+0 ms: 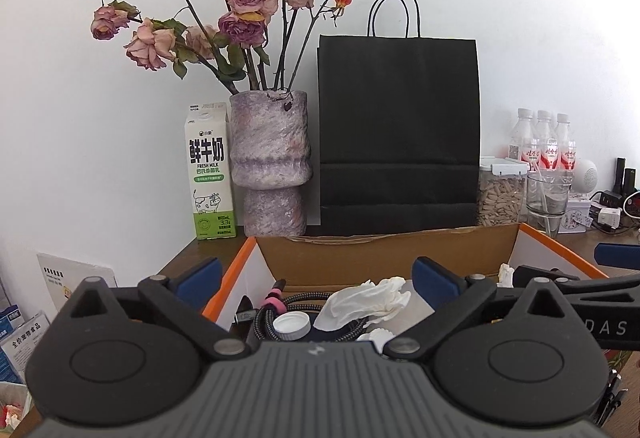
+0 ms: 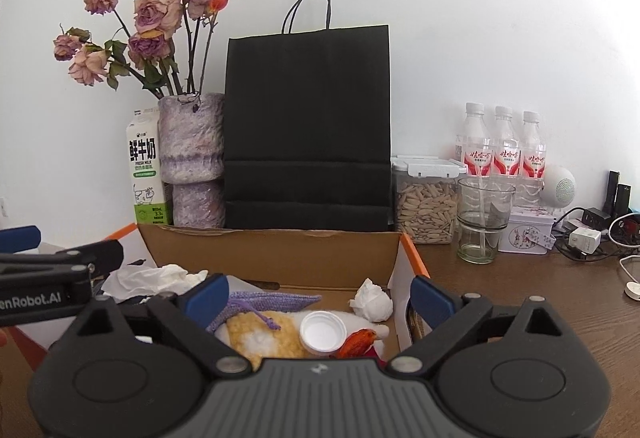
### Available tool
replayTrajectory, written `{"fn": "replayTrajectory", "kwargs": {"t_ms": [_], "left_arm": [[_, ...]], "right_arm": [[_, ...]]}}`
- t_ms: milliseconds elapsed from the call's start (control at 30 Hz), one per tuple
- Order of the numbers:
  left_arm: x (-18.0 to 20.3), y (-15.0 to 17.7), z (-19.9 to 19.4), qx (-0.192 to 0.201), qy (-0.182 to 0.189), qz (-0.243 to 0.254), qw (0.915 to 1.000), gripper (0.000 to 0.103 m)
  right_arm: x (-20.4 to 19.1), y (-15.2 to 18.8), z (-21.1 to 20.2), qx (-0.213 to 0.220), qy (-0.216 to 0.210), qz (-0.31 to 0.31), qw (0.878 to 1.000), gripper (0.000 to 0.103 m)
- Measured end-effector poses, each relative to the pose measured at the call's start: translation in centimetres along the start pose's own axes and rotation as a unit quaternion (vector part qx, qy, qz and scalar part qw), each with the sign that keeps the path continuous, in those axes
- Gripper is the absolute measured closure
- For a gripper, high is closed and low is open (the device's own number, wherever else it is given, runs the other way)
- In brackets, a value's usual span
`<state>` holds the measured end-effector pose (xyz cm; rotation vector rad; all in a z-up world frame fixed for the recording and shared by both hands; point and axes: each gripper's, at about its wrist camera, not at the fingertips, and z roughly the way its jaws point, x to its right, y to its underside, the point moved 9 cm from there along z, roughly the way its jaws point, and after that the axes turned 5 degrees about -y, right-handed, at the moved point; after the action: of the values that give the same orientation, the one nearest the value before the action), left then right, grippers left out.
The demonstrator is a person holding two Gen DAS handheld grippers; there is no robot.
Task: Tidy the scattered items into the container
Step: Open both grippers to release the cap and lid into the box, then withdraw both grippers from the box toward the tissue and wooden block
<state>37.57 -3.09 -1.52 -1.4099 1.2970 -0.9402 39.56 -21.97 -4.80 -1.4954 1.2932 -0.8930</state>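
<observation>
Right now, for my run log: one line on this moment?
left jaws open, empty | right jaws open, empty | white plastic cap in orange-edged cardboard box

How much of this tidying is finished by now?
Mostly done, it seems: the cardboard box already holds a white cap, crumpled tissues, a cable and a knitted pouch. Both the left gripper and right gripper are open and empty. No loose items remain in view.

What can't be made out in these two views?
- Front of the box, both views: hidden behind the tongs' bodies.
- Dark items beside the white cap, left view: partly covered by tissue.
- Black bag: contents hidden by its walls.
- Bottle labels: too small.
</observation>
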Motion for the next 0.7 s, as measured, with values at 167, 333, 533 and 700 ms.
{"fn": "replayTrajectory", "kwargs": {"t_ms": [167,333,533,700], "left_arm": [[-0.3,0.1,-0.4,0.006,-0.005,-0.008,0.9999,0.0],[-0.8,0.4,-1.2,0.015,-0.016,-0.007,0.9997,0.0],[-1.9,1.2,-2.3,0.015,-0.031,-0.008,0.9994,0.0],[-2.7,1.7,-3.6,0.013,-0.038,-0.008,0.9992,0.0]], "right_arm": [[0.4,0.1,-0.5,0.005,0.005,0.004,1.0,0.004],[0.9,0.3,-1.5,0.011,0.013,0.003,1.0,0.004],[1.6,0.8,-3.3,0.017,0.022,-0.001,1.0,0.003],[1.6,1.5,-4.5,0.014,0.023,-0.009,1.0,0.003]]}}
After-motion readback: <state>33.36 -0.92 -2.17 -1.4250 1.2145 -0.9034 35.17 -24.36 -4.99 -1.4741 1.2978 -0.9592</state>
